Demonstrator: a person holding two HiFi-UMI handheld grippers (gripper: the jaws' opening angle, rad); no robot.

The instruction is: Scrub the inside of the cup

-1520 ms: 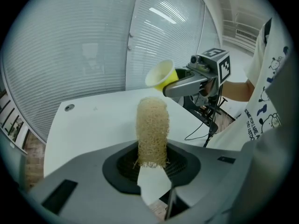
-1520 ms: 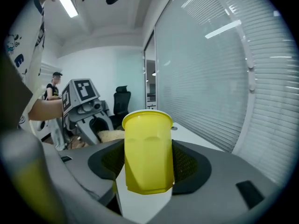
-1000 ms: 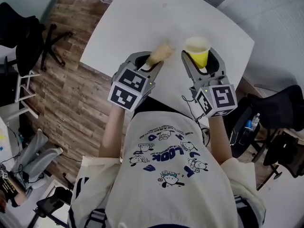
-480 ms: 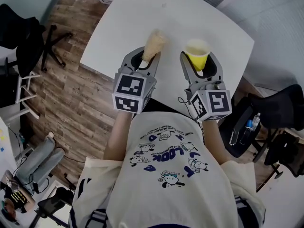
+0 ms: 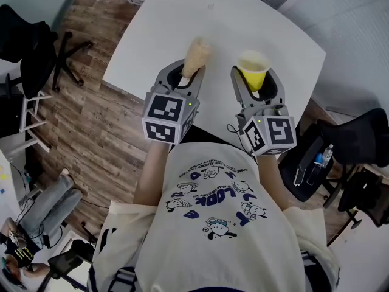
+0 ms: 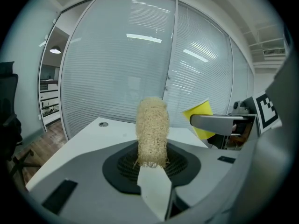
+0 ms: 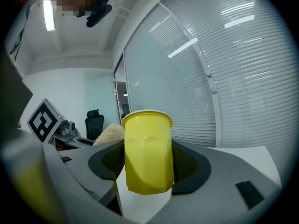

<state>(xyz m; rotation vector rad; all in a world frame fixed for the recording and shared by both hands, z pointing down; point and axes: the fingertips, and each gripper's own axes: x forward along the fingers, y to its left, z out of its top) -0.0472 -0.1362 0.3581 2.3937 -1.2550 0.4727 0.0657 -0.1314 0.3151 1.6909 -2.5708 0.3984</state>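
Note:
My right gripper (image 5: 255, 85) is shut on a yellow plastic cup (image 5: 253, 69), held upright above the white table (image 5: 176, 23). The right gripper view has the cup (image 7: 147, 149) standing between the jaws, rim up. My left gripper (image 5: 185, 78) is shut on a tan loofah scrubber (image 5: 194, 56) that sticks up out of the jaws. That scrubber (image 6: 152, 130) rises upright in the left gripper view, with the cup (image 6: 202, 116) off to its right. Scrubber and cup are apart, side by side; in the right gripper view the scrubber (image 7: 108, 134) peeks out left of the cup.
The table's near edge lies just under both grippers. Wood floor with black office chairs (image 5: 36, 53) lies to the left, and another chair (image 5: 358, 140) stands at the right. Glass walls with blinds (image 6: 140, 55) stand beyond the table.
The left gripper has swung the scrubber from leaning toward the cup to pointing straight ahead, farther from it. The right gripper with the cup has barely shifted.

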